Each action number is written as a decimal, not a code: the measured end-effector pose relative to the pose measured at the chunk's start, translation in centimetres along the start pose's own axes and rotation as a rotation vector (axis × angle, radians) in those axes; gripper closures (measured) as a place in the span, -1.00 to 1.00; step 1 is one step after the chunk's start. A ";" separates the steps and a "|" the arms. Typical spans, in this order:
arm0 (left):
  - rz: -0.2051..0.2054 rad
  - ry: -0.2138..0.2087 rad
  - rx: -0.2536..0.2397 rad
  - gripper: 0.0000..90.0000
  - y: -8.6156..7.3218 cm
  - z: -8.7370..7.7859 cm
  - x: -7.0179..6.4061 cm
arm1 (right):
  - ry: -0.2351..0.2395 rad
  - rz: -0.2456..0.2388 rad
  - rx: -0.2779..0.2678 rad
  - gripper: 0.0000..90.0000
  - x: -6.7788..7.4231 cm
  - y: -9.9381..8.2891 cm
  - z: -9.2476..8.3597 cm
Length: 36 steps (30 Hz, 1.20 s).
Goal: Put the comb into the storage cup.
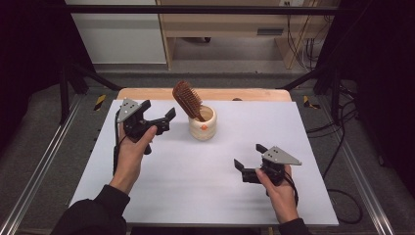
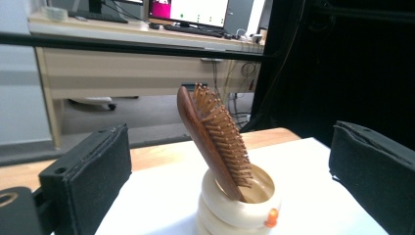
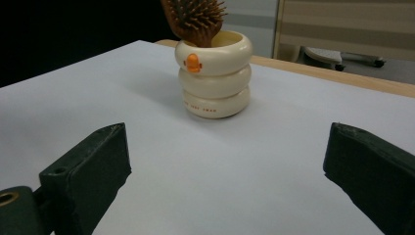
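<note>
Hairbrush [image 1: 187,100] standing handle-down in a cream ringed cup [image 1: 203,124] near the back middle of the white table [image 1: 195,181], head leaning up and away toward the left. Looks like stiff wood, light, bristles on one face, smooth rounded back on the other. Probably a bit slick on that polished back, so better pinched across the narrow edges of the head, or lower near the neck just above the cup rim. Cup itself looks like ceramic, top-heavy with the brush in it, so likely to tip if the brush gets yanked sideways instead of lifted along its lean.

Left gripper [image 1: 157,117] just beside the cup on its left, raised off the table, jaws spread wide and holding nothing. From the left gripper view, brush [image 2: 215,139] sitting right between the two jaws but farther out, not touching either one. Right gripper [image 1: 249,157] well apart, down at the near right of the table, also spread and empty, pointed at the cup [image 3: 214,78] from a distance.
</note>
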<state>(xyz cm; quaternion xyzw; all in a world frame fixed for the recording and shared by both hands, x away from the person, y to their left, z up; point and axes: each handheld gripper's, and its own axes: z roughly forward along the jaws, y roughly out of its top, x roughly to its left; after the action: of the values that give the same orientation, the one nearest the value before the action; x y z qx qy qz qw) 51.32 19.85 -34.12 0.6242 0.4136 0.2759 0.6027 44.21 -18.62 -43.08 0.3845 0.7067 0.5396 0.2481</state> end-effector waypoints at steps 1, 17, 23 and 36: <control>0.004 0.002 -0.002 -0.96 0.0 -0.2 0.1 | -0.005 0.013 -0.008 -0.91 -0.3 0.2 -0.2; 0.055 0.008 -0.009 -0.96 0.5 -3.0 0.8 | -0.084 0.032 -0.116 -0.92 -3.0 0.8 -2.5; 0.065 0.016 -0.003 -0.96 0.7 -3.8 1.4 | -0.102 0.028 -0.108 -0.92 -3.8 0.3 -3.5; 0.103 0.037 -0.002 -0.96 1.1 -6.1 2.5 | -0.127 0.001 -0.081 -0.92 -4.8 -1.6 -5.4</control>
<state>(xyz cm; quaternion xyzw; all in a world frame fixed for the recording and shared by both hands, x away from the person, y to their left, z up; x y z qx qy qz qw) 47.62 25.30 -32.70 0.6388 0.3918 0.3185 0.5805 42.41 -25.82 -43.30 0.4082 0.6668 0.5424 0.3074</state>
